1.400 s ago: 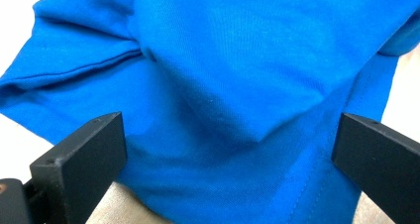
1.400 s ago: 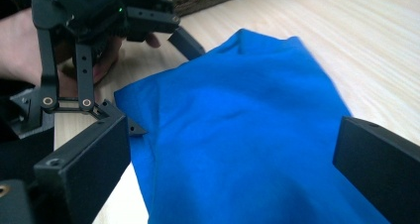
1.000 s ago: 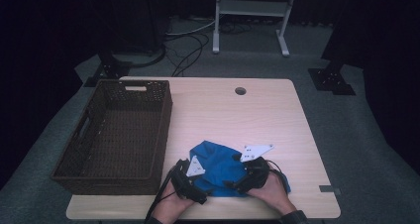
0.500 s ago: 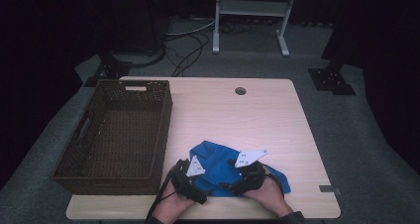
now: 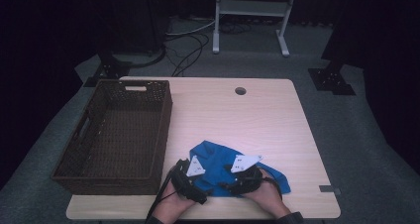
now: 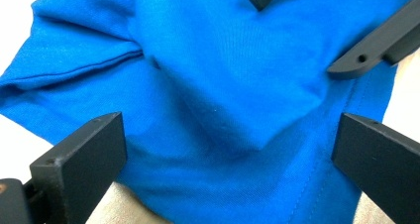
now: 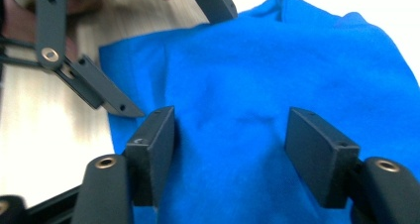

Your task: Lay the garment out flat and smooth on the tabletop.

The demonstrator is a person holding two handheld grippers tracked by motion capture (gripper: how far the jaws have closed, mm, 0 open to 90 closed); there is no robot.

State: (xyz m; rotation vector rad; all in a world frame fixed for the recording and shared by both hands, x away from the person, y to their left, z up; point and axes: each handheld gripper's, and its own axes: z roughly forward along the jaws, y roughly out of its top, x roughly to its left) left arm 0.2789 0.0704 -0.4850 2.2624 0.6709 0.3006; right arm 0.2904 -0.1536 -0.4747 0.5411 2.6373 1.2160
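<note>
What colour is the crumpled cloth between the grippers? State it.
Bright blue, plain, unpatterned: the crumpled cloth shows best in the left gripper view.

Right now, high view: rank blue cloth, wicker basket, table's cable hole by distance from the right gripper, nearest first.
1. blue cloth: directly under the right gripper, near the table's front edge; the jaws have just been closing with cloth between them.
2. wicker basket: off to the left, past the left gripper.
3. cable hole: farthest, near the table's back edge.

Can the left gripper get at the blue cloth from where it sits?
Probably yes: the left gripper stands open right over the blue cloth, nothing between; the right gripper, jaws just closing, works alongside.
</note>
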